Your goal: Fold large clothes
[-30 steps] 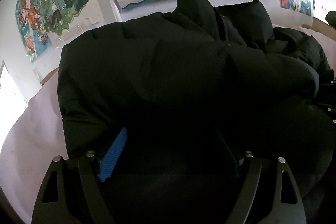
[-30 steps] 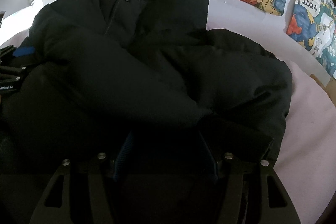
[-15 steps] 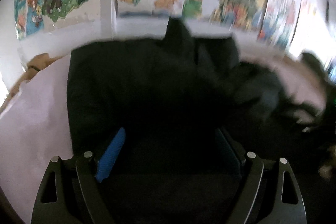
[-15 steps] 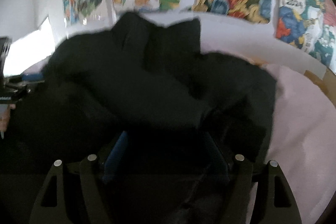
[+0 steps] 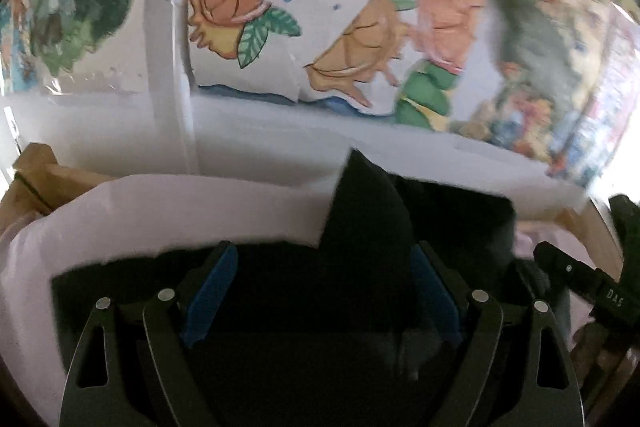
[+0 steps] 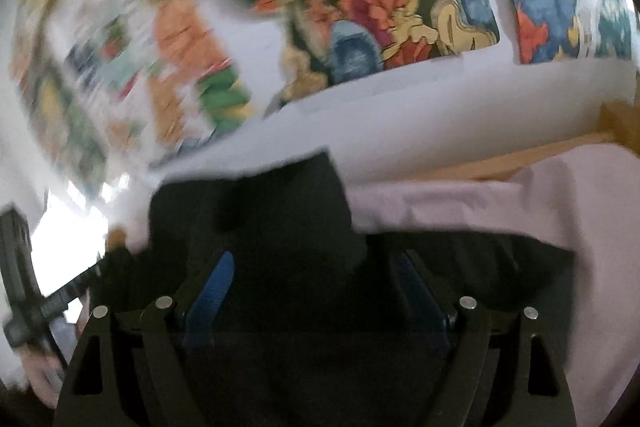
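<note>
A big black puffer jacket [image 5: 372, 227] lies on a pale pink sheet [image 5: 160, 215]. In the left wrist view my left gripper [image 5: 320, 267] has its blue-padded fingers [image 5: 212, 287] spread wide, with dark jacket fabric filling the gap between them. In the right wrist view the jacket [image 6: 280, 211] bulges between the wide-apart fingers [image 6: 214, 285] of my right gripper [image 6: 312, 267]. Whether either gripper pinches the fabric is hidden by the dark cloth. The right gripper also shows at the right edge of the left view [image 5: 592, 287]; the left one shows at the left edge of the right view [image 6: 60, 299].
A white wall with colourful posters [image 5: 360, 27] stands close behind the bed. A wooden bed frame [image 5: 36, 175] shows at the left, and again at the right in the right wrist view [image 6: 560, 155]. Pink sheet [image 6: 560, 207] lies to the right of the jacket.
Both grippers have moved forward and tilted up toward the wall. The jacket's body, which filled both views, now sits low in frame with only its top edge showing. Both views are motion-blurred.
</note>
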A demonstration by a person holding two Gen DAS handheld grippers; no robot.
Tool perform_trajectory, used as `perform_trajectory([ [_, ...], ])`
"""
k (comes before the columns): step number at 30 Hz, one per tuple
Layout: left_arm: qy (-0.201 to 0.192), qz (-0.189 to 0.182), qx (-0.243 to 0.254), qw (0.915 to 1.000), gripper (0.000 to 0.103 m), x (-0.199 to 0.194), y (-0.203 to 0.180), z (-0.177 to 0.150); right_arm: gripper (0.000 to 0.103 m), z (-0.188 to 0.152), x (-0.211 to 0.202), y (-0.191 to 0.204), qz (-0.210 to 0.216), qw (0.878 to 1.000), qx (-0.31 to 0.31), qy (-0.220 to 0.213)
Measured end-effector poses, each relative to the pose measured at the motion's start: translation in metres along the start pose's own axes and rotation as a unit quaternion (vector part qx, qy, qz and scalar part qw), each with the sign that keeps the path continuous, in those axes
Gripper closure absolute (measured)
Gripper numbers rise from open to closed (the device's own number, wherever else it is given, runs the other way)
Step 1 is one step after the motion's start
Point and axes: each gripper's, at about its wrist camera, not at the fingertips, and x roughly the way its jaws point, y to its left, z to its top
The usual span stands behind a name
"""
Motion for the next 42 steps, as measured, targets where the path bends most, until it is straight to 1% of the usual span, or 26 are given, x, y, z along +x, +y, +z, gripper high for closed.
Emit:
perform_trajectory([
  [2, 0.006, -0.011, -0.025, 0.9996, 0.019, 0.017, 0.008, 0.007, 0.021, 0.009, 0.019, -0.006, 0.004, 0.999, 0.039, 0.0],
  [3, 0.008, -0.021, -0.038, 0.999, 0.019, 0.022, 0.011, 0.008, 0.03, 0.011, 0.027, -0.008, 0.006, 0.999, 0.052, -0.001],
  [4, 0.007, -0.037, -0.051, 0.998, 0.019, 0.027, 0.014, 0.009, 0.037, 0.011, 0.033, -0.009, 0.008, 0.998, 0.061, -0.001],
  [5, 0.002, -0.055, -0.061, 0.9966, 0.02, 0.03, 0.017, 0.008, 0.051, 0.01, 0.036, -0.009, 0.011, 0.998, 0.063, 0.0],
  [6, -0.004, -0.069, -0.065, 0.9955, 0.027, 0.032, 0.018, 0.007, 0.062, 0.009, 0.039, -0.008, 0.012, 0.998, 0.06, 0.003],
  [7, -0.008, -0.084, -0.066, 0.9942, 0.034, 0.033, 0.019, 0.006, 0.066, 0.006, 0.039, -0.006, 0.007, 0.999, 0.052, 0.002],
  [8, -0.006, -0.098, -0.064, 0.9931, 0.06, 0.035, 0.02, 0.006, 0.073, 0.004, 0.037, -0.005, 0.006, 0.999, 0.042, 0.0],
  [9, 0.0, -0.111, -0.063, 0.9918, 0.084, 0.038, 0.021, 0.006, 0.076, 0.003, 0.035, -0.004, 0.007, 0.999, 0.036, -0.001],
  [10, 0.002, -0.115, -0.065, 0.9912, 0.086, 0.038, 0.021, 0.006, 0.077, 0.001, 0.03, -0.003, 0.014, 0.999, 0.029, -0.003],
  [12, -0.006, -0.116, -0.063, 0.9912, 0.093, 0.034, 0.023, 0.006, 0.08, -0.001, 0.018, -0.001, 0.024, 1.0, 0.014, -0.002],
  [13, -0.011, -0.115, -0.061, 0.9915, 0.094, 0.029, 0.024, 0.005, 0.081, -0.002, 0.009, 0.002, 0.028, 1.0, -0.001, -0.003],
  [16, -0.046, -0.096, -0.04, 0.9935, 0.097, 0.0, 0.023, -0.006, 0.082, -0.005, -0.022, 0.009, 0.038, 0.998, -0.048, -0.016],
  [18, -0.067, -0.089, -0.024, 0.9935, 0.098, -0.026, 0.015, -0.018, 0.083, -0.011, -0.042, 0.016, 0.041, 0.996, -0.078, -0.029],
  [19, -0.077, -0.085, -0.013, 0.9933, 0.098, -0.043, 0.005, -0.026, 0.083, -0.016, -0.054, 0.02, 0.042, 0.994, -0.098, -0.037],
  [21, -0.092, -0.081, 0.004, 0.9925, 0.098, -0.067, 0.0, -0.04, 0.083, -0.027, -0.07, 0.029, 0.038, 0.989, -0.134, -0.049],
  [23, -0.099, -0.082, 0.009, 0.9916, 0.099, -0.086, -0.005, -0.053, 0.084, -0.042, -0.087, 0.034, 0.034, 0.983, -0.169, -0.062],
  [26, -0.108, -0.085, 0.017, 0.9903, 0.099, -0.109, -0.007, -0.075, 0.084, -0.063, -0.111, 0.036, 0.033, 0.976, -0.203, -0.073],
  [31, -0.105, -0.097, 0.024, 0.9894, 0.1, -0.138, -0.005, -0.11, 0.085, -0.091, -0.134, 0.039, 0.03, 0.966, -0.244, -0.076],
  [34, -0.098, -0.105, 0.026, 0.9893, 0.1, -0.15, 0.0, -0.132, 0.086, -0.11, -0.144, 0.04, 0.021, 0.958, -0.276, -0.074],
  [37, -0.093, -0.108, 0.037, 0.9892, 0.1, -0.151, 0.001, -0.15, 0.086, -0.126, -0.147, 0.038, 0.007, 0.952, -0.299, -0.064],
  [39, -0.093, -0.099, 0.045, 0.9897, 0.1, -0.145, 0.0, -0.157, 0.087, -0.135, -0.143, 0.038, -0.008, 0.948, -0.313, -0.055],
  [41, -0.087, -0.093, 0.046, 0.9908, 0.1, -0.132, 0.0, -0.16, 0.087, -0.146, -0.128, 0.036, -0.037, 0.941, -0.333, -0.043],
  [42, -0.084, -0.085, 0.046, 0.9918, 0.1, -0.123, 0.001, -0.162, 0.087, -0.15, -0.12, 0.033, -0.047, 0.939, -0.337, -0.038],
])
